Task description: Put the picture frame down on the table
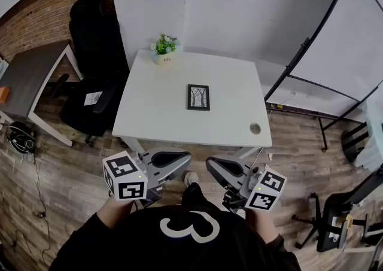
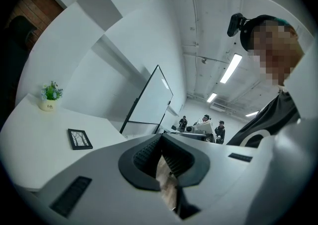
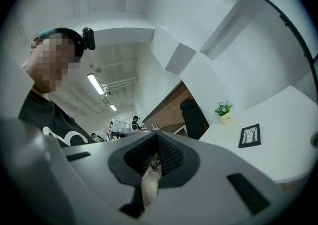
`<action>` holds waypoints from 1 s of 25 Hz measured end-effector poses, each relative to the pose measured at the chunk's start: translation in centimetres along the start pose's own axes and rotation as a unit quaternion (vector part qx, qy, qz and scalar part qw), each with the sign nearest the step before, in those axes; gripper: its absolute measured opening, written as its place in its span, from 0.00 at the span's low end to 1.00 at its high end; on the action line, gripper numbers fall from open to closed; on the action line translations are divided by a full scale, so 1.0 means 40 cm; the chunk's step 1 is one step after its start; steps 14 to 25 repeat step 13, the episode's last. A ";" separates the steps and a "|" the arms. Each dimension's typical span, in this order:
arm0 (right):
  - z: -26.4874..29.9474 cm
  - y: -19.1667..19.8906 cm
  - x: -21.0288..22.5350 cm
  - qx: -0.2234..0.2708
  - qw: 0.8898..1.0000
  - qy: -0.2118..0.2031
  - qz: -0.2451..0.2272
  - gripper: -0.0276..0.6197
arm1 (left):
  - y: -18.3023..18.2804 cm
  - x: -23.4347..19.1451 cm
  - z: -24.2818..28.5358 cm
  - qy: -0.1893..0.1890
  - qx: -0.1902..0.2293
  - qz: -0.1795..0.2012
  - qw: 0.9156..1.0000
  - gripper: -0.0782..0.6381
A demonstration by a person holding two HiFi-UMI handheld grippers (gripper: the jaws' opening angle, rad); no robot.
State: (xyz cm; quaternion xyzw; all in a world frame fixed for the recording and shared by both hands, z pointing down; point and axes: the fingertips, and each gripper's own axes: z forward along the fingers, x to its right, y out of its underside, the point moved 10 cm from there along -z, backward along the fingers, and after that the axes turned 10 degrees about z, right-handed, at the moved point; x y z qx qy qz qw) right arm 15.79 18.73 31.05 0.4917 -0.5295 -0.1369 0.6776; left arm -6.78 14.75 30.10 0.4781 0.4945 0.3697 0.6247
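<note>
The picture frame [image 1: 198, 97], black-edged with a tree drawing, lies flat near the middle of the white table [image 1: 149, 114]. It also shows in the left gripper view [image 2: 80, 138] and the right gripper view [image 3: 250, 135]. Both grippers are held close to the person's body, short of the table's near edge and well apart from the frame. My left gripper [image 1: 179, 159] [image 2: 161, 157] is shut with nothing in it. My right gripper [image 1: 214, 166] [image 3: 154, 162] is shut and empty too. Only a thin slit of floor shows between each pair of jaws.
A small potted plant [image 1: 164, 47] stands at the table's far left corner. A round cable hole [image 1: 255, 127] sits near the front right corner. A black office chair [image 1: 96, 54] and a grey desk [image 1: 30, 78] are to the left, a whiteboard [image 1: 335, 42] to the right.
</note>
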 end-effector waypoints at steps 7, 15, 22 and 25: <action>-0.002 -0.027 -0.020 0.005 1.000 -0.004 -0.014 0.08 | -0.047 0.022 0.013 0.005 0.004 0.024 1.000 0.13; -0.011 -0.013 -0.025 -0.006 1.000 0.004 -0.001 0.08 | -0.044 0.036 0.028 0.010 -0.006 0.023 1.000 0.13; -0.011 -0.013 -0.025 -0.006 1.000 0.004 -0.001 0.08 | -0.044 0.036 0.028 0.010 -0.006 0.023 1.000 0.13; -0.011 -0.013 -0.025 -0.006 1.000 0.004 -0.001 0.08 | -0.044 0.036 0.028 0.010 -0.006 0.023 1.000 0.13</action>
